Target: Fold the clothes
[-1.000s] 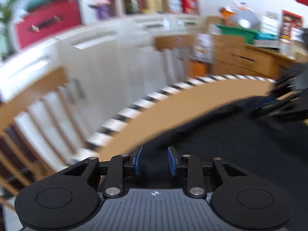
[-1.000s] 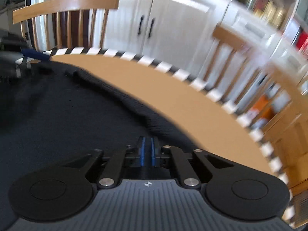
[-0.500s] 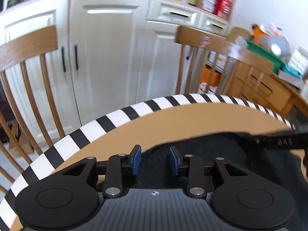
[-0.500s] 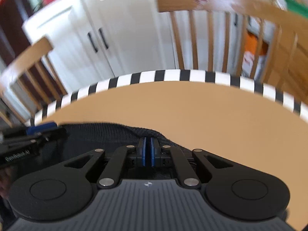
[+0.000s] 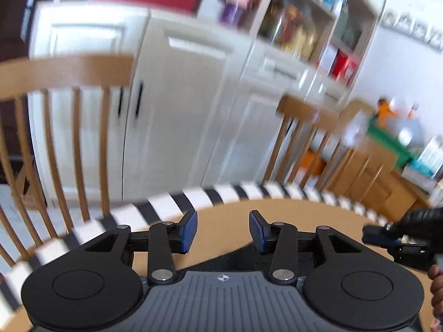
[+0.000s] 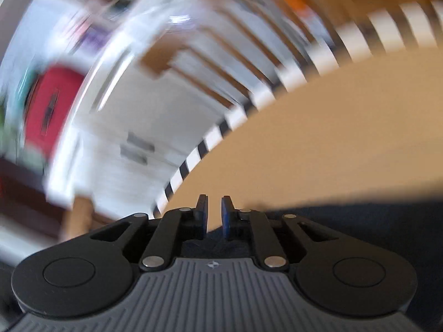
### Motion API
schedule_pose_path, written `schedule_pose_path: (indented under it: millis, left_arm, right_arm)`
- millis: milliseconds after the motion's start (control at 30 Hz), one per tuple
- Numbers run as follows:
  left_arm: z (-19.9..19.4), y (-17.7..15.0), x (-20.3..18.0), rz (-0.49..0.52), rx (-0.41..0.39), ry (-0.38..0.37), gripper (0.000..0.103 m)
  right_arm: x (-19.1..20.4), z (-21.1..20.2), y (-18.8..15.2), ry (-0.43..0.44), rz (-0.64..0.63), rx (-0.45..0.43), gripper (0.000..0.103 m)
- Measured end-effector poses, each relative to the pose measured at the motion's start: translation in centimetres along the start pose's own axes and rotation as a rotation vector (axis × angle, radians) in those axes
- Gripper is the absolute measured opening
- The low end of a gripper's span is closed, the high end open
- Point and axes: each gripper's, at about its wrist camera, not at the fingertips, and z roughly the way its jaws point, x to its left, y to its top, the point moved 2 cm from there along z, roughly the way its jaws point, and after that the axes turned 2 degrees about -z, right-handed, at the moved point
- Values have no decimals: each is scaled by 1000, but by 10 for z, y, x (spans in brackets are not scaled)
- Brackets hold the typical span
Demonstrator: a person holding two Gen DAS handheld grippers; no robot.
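Note:
A dark navy knitted garment (image 6: 360,221) lies flat on the tan round table (image 6: 332,138); in the left wrist view only its edge (image 5: 243,260) shows, under the fingers. My left gripper (image 5: 223,231) hovers over that edge, its jaws opening, with only bare tabletop between the blue pads (image 5: 191,231). My right gripper (image 6: 214,218) is rolled sideways at the garment's near edge. Its jaws are opening to a narrow gap, and the cloth lies just beneath without being pinched. The right gripper (image 5: 401,238) also shows at the right rim of the left wrist view.
The table has a black-and-white striped rim (image 5: 193,196). Beyond it stand wooden spindle-back chairs (image 5: 69,72), white cupboards (image 5: 177,110) and shelves. A hand (image 5: 437,285) shows at the right border. Both views are motion-blurred.
The right gripper was shut on the garment's edge and has parted its jaws, letting go, while rolling strongly. The left gripper's jaws have widened and it has shifted so the cloth sits lower.

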Motion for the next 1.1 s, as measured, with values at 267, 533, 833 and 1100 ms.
schedule_pose_path:
  millis: [267,533,833,1100]
  left_arm:
    - [-76,-51,-1,257,119,20,46]
    - [-127,-99,35,215,208,132,50]
    - [-240,-123,24,132,205,106,57]
    - [-325,-205,-19,42,331,37,58]
  right_arm:
    - [24,-56,-59,-142,-615,65,12]
    - [18,-86,-113,-192,-662,125,12]
    - [18,-212,-201,-82,-641,203,15]
    - [7,-286,-288,3,-581,364,21]
